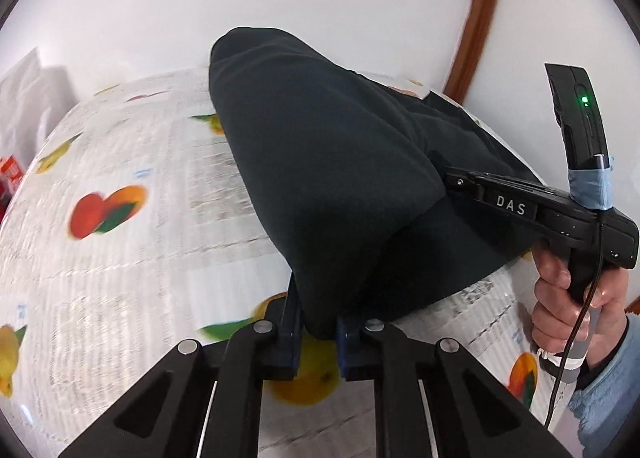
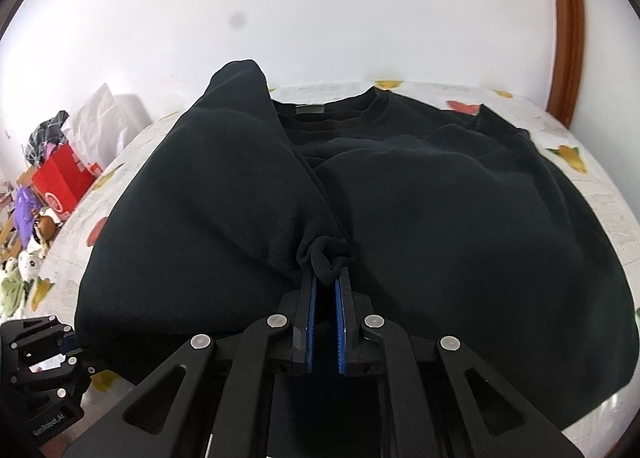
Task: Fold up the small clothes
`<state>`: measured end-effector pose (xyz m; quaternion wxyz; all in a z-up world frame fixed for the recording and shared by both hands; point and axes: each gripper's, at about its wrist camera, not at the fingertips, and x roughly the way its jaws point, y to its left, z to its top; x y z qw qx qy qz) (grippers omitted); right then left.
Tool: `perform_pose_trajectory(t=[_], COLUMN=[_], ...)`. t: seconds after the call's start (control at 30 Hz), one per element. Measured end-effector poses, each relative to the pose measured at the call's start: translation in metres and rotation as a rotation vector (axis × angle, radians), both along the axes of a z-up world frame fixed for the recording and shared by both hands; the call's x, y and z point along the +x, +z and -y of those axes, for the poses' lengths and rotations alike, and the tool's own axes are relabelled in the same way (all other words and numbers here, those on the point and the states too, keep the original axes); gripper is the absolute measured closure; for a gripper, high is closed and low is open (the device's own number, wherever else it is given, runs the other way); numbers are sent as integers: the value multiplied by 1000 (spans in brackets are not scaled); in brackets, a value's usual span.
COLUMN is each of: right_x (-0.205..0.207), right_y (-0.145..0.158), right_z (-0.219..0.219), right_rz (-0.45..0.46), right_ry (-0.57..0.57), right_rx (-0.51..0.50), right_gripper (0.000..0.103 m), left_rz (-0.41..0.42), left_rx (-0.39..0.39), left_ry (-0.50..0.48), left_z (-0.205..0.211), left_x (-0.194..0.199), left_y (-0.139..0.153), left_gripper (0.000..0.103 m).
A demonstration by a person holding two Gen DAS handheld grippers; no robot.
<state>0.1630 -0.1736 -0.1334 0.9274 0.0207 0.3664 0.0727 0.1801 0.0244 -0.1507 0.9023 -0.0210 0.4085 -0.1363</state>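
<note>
Right wrist: black sweatshirt fold pinched between nearly closed right claw tips

1 black sweatshirt lies on 1 fruit-print tablecloth; 2 grippers, the left gripper and the right gripper, pinch its fabric. 1 red box stands among clutter beyond the table edge.

Sweater: matt, soft black knit cloth, ribbed collar. Tablecloth: smooth, slightly glossy, printed with fruit and newsprint. Grippers: matt black plastic, shiny metal rivets, ridged blue pads. Door frame: glossy wood
</note>
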Motion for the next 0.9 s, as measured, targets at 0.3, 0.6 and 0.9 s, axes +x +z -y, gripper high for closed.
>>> perform_pose_trajectory(t=[0.3,0.6,0.9], right_x=[-9,-33,-5], right_y=[3,6,2], right_z=[-52,-41,-51], right_rz=[-16,-24,-73], right_ry=[138,133,73], right_rx=[67,168,317], right_gripper=[95,54,42], left_rz=[-32,-17,-40], left_rx=[-44,-96,-40], left_ry=[60,-10,29], left_z=[-69,-80,-51], left_x=[-30,-46,-20], left_y=[2,3,-5], left_gripper=[91,53,53])
